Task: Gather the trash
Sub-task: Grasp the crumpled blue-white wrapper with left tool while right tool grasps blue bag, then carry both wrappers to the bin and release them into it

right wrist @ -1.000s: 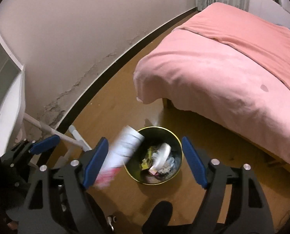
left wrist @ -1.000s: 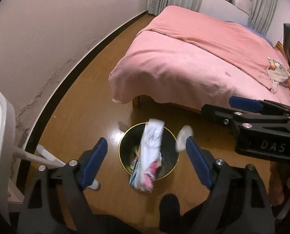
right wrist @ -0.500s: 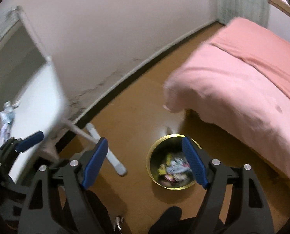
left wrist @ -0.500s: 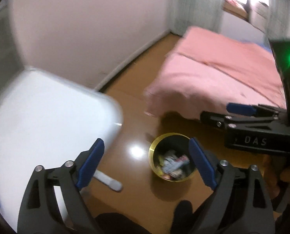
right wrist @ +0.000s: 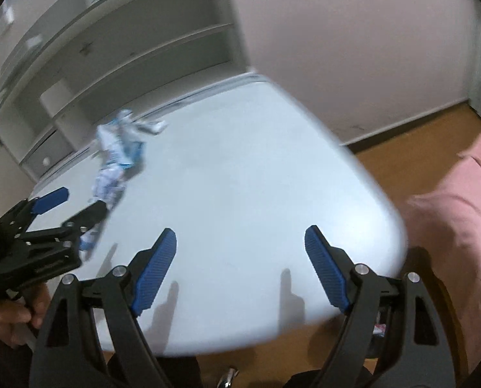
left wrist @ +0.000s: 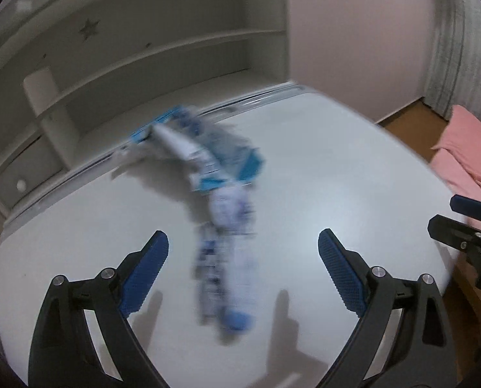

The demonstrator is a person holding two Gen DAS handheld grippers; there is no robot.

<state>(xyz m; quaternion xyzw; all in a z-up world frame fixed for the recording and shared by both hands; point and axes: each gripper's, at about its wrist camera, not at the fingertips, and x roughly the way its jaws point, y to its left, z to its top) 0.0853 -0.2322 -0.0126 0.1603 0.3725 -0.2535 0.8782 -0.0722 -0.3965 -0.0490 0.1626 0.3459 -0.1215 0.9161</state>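
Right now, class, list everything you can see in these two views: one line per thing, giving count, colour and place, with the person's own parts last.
Wrappers: a blurred pile, count unclear, blue and white, on the table toward the shelves.
Table: one, white, rounded edge, below both grippers.
Shelf unit: one, white, star marks, behind the table.
Wall: pale pink, right of the shelves.
Floor: brown wood, beyond the table.
Bed cover: one, pink, right of the table.
Curtain: grey, far right.
Left gripper: black with blue pads, open and empty, jaws just widened, over the wrappers.
Right gripper: black with blue pads, open, empty.
Hand: one, holding the left gripper.
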